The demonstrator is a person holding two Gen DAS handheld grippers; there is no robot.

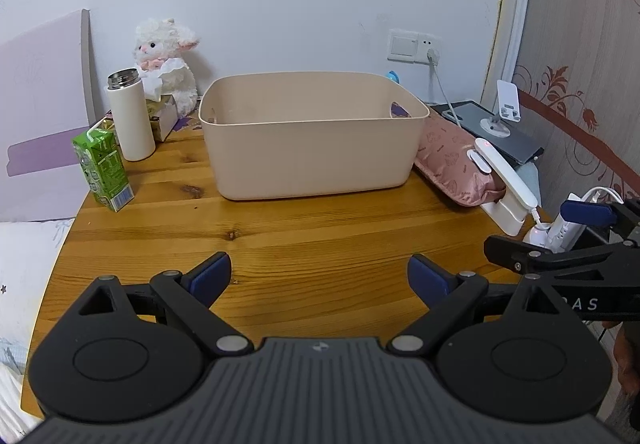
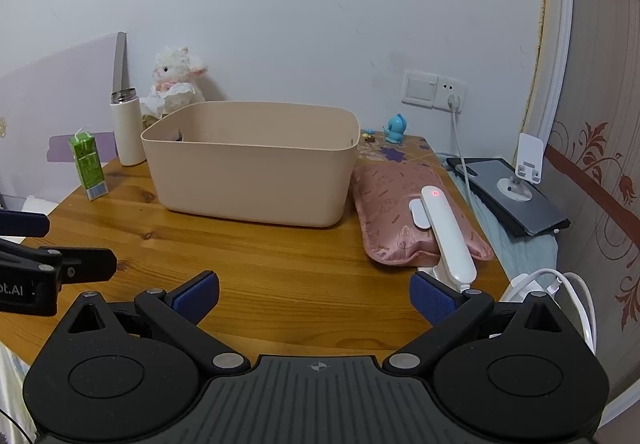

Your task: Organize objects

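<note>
A beige plastic bin (image 1: pixel 310 135) (image 2: pixel 252 163) stands in the middle of the wooden table (image 1: pixel 280 236) (image 2: pixel 260 268). Left of it are a green drink carton (image 1: pixel 103 167) (image 2: pixel 89 167), a white thermos (image 1: pixel 130 115) (image 2: pixel 126 129) and a plush lamb (image 1: pixel 168 59) (image 2: pixel 178 77) behind a tissue box (image 1: pixel 162 111). Right of the bin lies a pink hot-water bag (image 1: pixel 452 159) (image 2: pixel 408 211) with a white charger clip (image 1: pixel 506 179) (image 2: pixel 444 232). My left gripper (image 1: pixel 320 278) and right gripper (image 2: pixel 314 298) are open and empty above the near table edge.
A small blue figurine (image 2: pixel 396 127) stands at the back right. A tablet (image 1: pixel 496 131) (image 2: pixel 512 195) with a white phone stand (image 1: pixel 506 107) (image 2: pixel 526 167) lies off to the right. A cable (image 2: pixel 460 147) runs from the wall socket (image 2: pixel 450 93). A bed lies to the left.
</note>
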